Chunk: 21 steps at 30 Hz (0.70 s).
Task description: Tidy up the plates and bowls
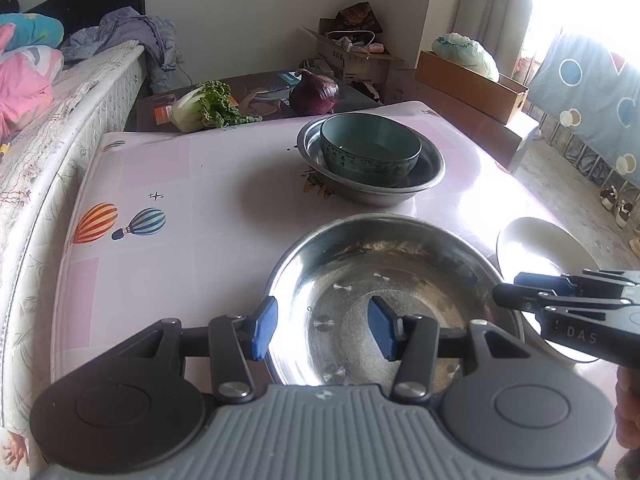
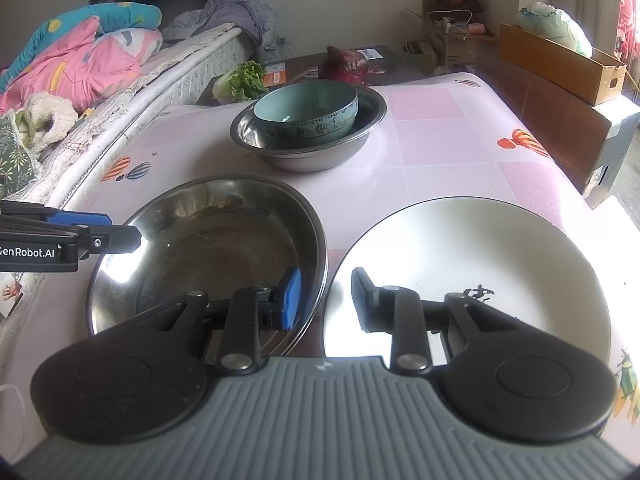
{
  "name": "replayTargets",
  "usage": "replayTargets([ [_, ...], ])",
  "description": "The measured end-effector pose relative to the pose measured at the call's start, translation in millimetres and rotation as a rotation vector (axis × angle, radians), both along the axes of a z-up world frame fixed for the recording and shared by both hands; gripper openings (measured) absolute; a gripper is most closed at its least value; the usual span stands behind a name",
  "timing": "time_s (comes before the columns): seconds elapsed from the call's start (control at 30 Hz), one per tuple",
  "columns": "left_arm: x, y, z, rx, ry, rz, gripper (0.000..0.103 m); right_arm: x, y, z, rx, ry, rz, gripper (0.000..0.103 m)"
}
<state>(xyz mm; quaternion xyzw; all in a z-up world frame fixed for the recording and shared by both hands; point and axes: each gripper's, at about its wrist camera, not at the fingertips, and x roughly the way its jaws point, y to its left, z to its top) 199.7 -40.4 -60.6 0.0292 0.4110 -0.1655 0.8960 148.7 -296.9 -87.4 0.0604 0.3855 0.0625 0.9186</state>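
On the pink table (image 2: 440,136) the left gripper (image 1: 324,326) hangs with fingers spread over the near rim of the steel basin (image 1: 384,280) at lower centre. The right gripper (image 2: 326,300), also spread wide, straddles the gap between that basin and the white plate (image 2: 500,264) at lower right. Further up, a teal bowl (image 2: 306,114) sits inside a second steel basin (image 2: 312,158).

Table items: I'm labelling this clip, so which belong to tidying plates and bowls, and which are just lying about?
Belong to the job:
near steel bowl
white plate
teal bowl, sitting inside the far steel bowl
left claw and right claw, both open

Just lying about:
leafy greens
red onion
cardboard boxes
bedding
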Motion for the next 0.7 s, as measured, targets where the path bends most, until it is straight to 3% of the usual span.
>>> replayTargets([
  [0.4, -36, 9, 21, -0.054, -0.045, 0.026, 0.063, -52, -39, 14, 0.134, -0.068, -0.063, 0.047],
  [0.7, -69, -27, 25, -0.055, -0.042, -0.031, 0.067, -111, -91, 16, 0.193, -0.127, -0.144, 0.051],
])
